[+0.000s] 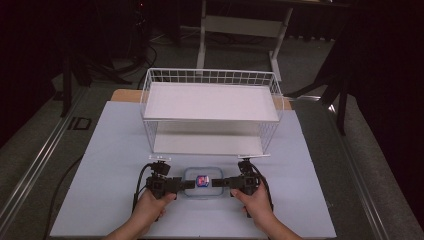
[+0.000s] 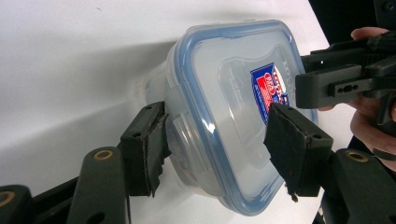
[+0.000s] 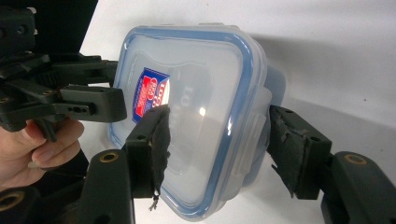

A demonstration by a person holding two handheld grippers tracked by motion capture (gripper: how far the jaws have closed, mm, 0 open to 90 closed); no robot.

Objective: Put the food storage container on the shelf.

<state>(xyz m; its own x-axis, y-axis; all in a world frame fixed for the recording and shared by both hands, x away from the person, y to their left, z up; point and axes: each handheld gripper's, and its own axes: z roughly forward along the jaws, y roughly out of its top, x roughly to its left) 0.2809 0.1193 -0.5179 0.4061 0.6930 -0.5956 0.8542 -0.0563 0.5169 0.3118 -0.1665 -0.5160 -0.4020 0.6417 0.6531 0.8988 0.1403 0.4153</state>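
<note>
A clear plastic food container (image 1: pixel 202 182) with a blue-rimmed lid and a red-and-blue sticker lies on the white table between my two grippers. My left gripper (image 1: pixel 188 184) reaches it from the left. In the left gripper view its jaws (image 2: pixel 217 140) straddle the container (image 2: pixel 224 93): one pad presses the side latch, the other lies on the lid. My right gripper (image 1: pixel 217 182) comes in from the right. In the right gripper view its jaws (image 3: pixel 217 144) stand around the container (image 3: pixel 205 93), one pad over the lid and the other a sliver off the side latch.
A white wire shelf rack (image 1: pixel 212 117) with two levels stands behind the container, its lower shelf open toward me. The pale table top (image 1: pixel 110 165) spreads to both sides. Cables trail from both grippers, and dark floor surrounds the table.
</note>
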